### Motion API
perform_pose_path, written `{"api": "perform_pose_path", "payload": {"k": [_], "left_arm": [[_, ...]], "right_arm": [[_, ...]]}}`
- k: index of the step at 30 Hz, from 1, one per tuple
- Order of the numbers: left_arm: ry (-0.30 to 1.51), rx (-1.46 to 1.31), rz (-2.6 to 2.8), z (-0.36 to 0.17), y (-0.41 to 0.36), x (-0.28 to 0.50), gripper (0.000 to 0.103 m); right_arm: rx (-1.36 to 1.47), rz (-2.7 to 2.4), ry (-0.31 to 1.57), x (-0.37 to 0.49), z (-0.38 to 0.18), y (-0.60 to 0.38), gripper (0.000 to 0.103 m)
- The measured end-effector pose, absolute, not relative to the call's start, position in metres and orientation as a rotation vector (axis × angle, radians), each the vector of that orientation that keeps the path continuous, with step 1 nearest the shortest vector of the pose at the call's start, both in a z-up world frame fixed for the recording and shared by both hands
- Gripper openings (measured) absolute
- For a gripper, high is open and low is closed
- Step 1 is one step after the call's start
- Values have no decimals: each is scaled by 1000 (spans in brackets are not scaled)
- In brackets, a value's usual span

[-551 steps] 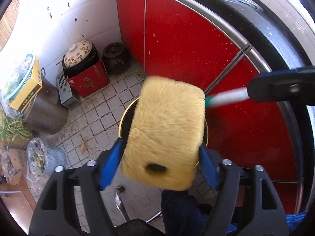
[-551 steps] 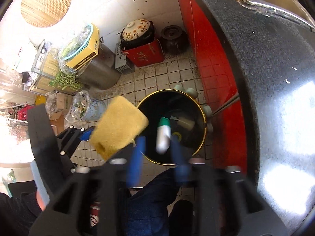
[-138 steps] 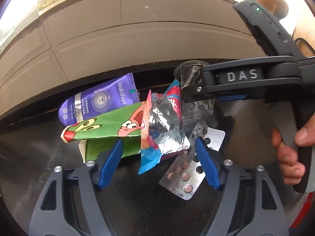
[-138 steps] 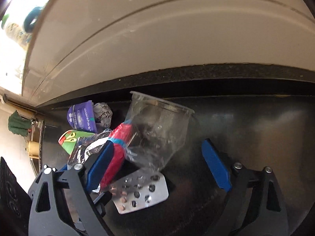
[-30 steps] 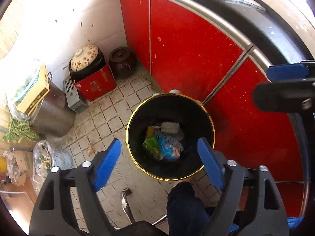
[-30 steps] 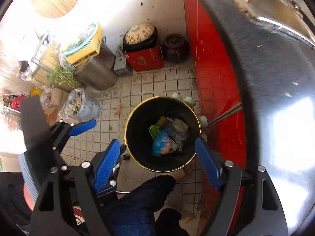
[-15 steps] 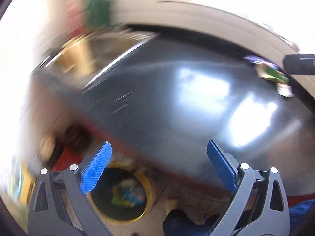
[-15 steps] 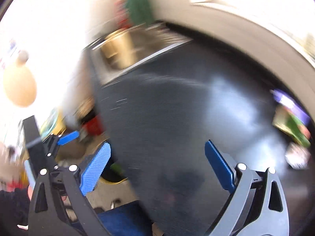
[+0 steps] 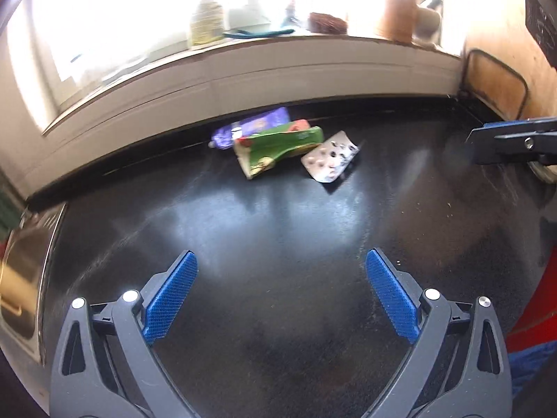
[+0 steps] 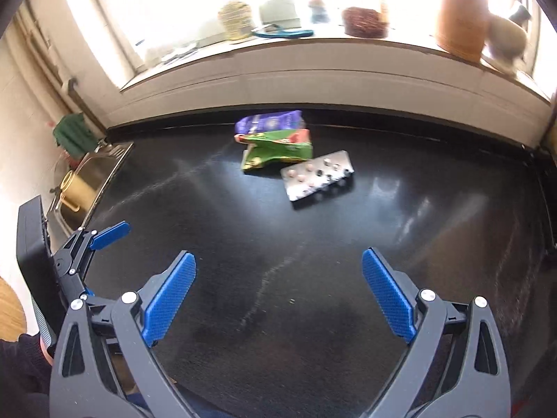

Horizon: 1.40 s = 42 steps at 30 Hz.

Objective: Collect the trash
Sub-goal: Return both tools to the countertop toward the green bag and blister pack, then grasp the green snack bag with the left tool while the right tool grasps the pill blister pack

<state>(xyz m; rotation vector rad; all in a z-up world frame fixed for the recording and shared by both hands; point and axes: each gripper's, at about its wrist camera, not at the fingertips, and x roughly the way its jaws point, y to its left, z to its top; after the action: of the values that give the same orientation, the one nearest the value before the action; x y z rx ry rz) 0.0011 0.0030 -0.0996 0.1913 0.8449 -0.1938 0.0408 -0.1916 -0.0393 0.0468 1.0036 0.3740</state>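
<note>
Both grippers, L (image 9: 280, 292) and R (image 10: 278, 292), hovered w/ jaws released and nothing held, aimed at the remaining trash: purple pouch (image 10: 268, 121), green wrapper (image 10: 278, 149) and blister pack (image 10: 316, 174) clustered at the desk's (image 10: 348, 278) back edge, presumably for approach.

Glossy black countertop (image 9: 278, 226), foil blister pack (image 10: 316, 174)

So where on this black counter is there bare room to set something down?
The counter is bare from both open tongs up to the blister pack, and rightward. It is crowded near the back wall: purple pouch, green wrapper. The sink borders the left.
</note>
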Motion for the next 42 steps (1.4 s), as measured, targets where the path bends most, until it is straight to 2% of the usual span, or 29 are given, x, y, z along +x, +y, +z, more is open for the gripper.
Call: {"api": "perform_pose_path", "payload": {"k": [9, 14, 22, 30, 31, 32, 33, 35, 36, 37, 38, 40, 42], "left_arm": [[837, 294, -233, -117, 0, 50, 95], [807, 394, -256, -128, -4, 96, 95], [747, 629, -348, -163, -21, 172, 95], [731, 718, -421, -190, -28, 210, 95], [732, 723, -431, -192, -29, 213, 95], [735, 726, -438, -194, -31, 217, 95], [735, 724, -444, -195, -33, 218, 94], [749, 702, -459, -194, -34, 223, 86], [755, 700, -452, -194, -36, 224, 76], [752, 702, -435, -193, -37, 225, 71], [757, 688, -438, -191, -37, 225, 68], [772, 660, -419, -183, -37, 222, 51], [791, 632, -408, -176, -36, 217, 40]], "right_arm": [[122, 358, 1077, 81, -68, -201, 93], [141, 328, 1155, 127, -102, -194, 80], [158, 299, 1251, 198, -145, -183, 70], [191, 279, 1290, 233, -170, -178, 54], [192, 279, 1290, 235, -170, -177, 48], [194, 282, 1292, 236, -171, -176, 37], [196, 287, 1299, 238, -172, -176, 31], [205, 290, 1303, 240, -173, -176, 16], [208, 293, 1301, 241, -171, -178, 13], [208, 298, 1294, 240, -168, -178, 9], [206, 301, 1288, 240, -165, -181, 8], [191, 306, 1274, 235, -157, -185, 7], [173, 309, 1265, 233, -152, -187, 5]]}}
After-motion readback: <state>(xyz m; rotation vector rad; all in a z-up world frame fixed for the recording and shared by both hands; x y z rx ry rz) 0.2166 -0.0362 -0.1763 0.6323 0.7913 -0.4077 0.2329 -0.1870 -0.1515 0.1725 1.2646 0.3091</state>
